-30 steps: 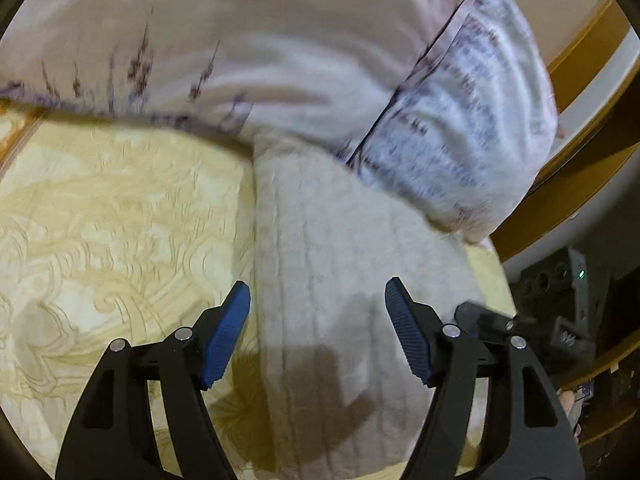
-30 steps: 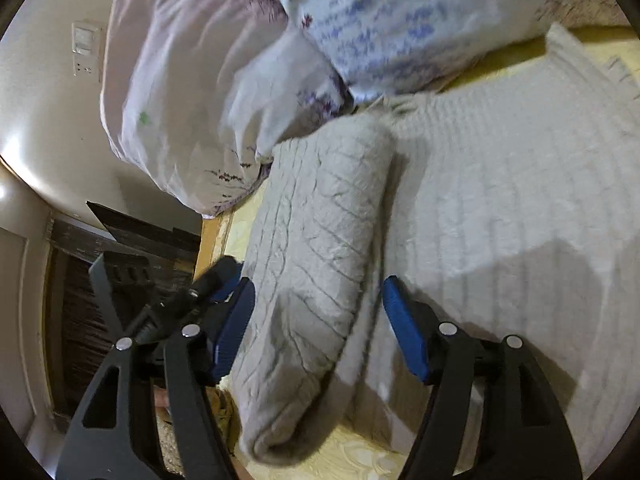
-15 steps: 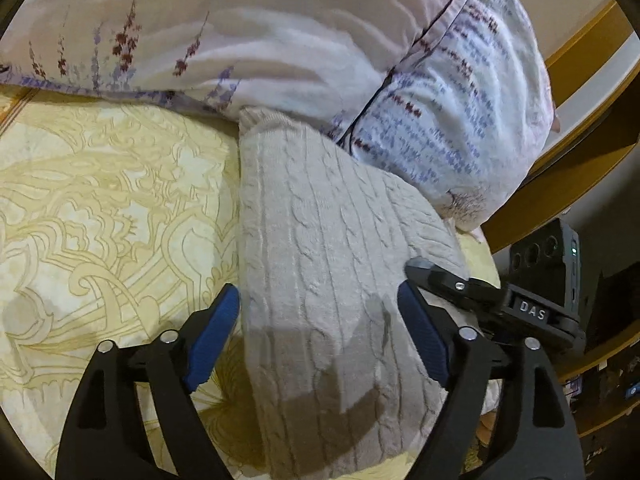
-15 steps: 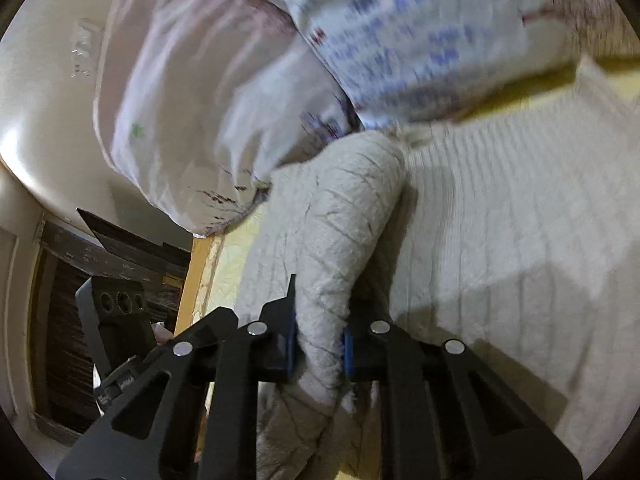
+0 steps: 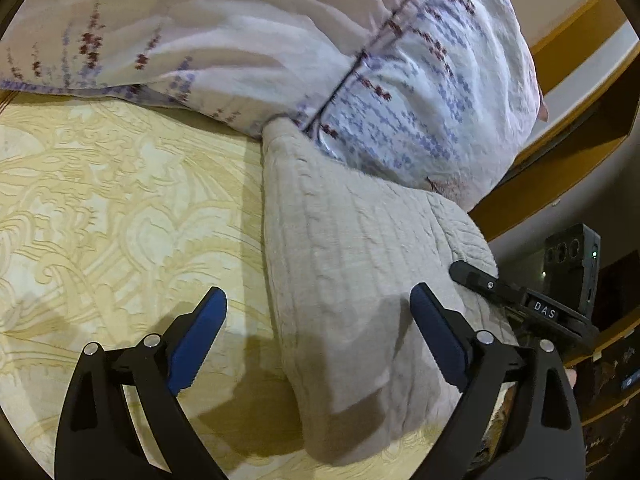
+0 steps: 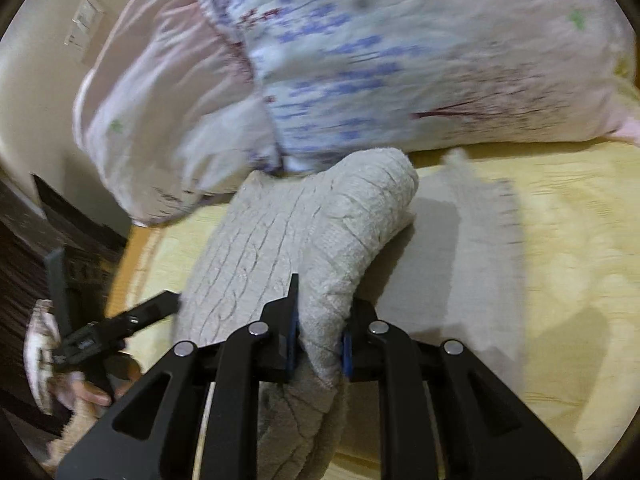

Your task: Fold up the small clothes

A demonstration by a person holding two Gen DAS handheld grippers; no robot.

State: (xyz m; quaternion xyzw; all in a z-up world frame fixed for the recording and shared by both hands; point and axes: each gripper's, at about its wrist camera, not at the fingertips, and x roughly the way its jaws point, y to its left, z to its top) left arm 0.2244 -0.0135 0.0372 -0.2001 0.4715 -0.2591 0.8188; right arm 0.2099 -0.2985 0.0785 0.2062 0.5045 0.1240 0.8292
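Observation:
A beige cable-knit sweater (image 5: 352, 264) lies folded on the yellow bedspread (image 5: 100, 220), its far end tucked against the pillows. My left gripper (image 5: 318, 308) hovers over its near left edge. Its jaws are still opening and the blue pads do not touch the knit. In the right wrist view my right gripper (image 6: 320, 328) is shut on a thick fold of the sweater (image 6: 312, 232) and holds it raised off the bedspread (image 6: 560, 280). The right gripper's black tip (image 5: 500, 288) shows at the sweater's right side in the left wrist view.
Two floral pillows (image 5: 280, 40) (image 6: 400, 60) crowd the head of the bed just behind the sweater. A wooden bed frame (image 5: 560, 120) runs along the right. A wall switch (image 6: 86, 20) sits on the cream wall. A person's hand (image 6: 84, 392) holds the left gripper (image 6: 120, 320).
My right gripper closed on the sweater's rolled fold and lifted it, swinging toward the open bedspread. My left gripper's jaws spread wider and it drew back a little from the pillows.

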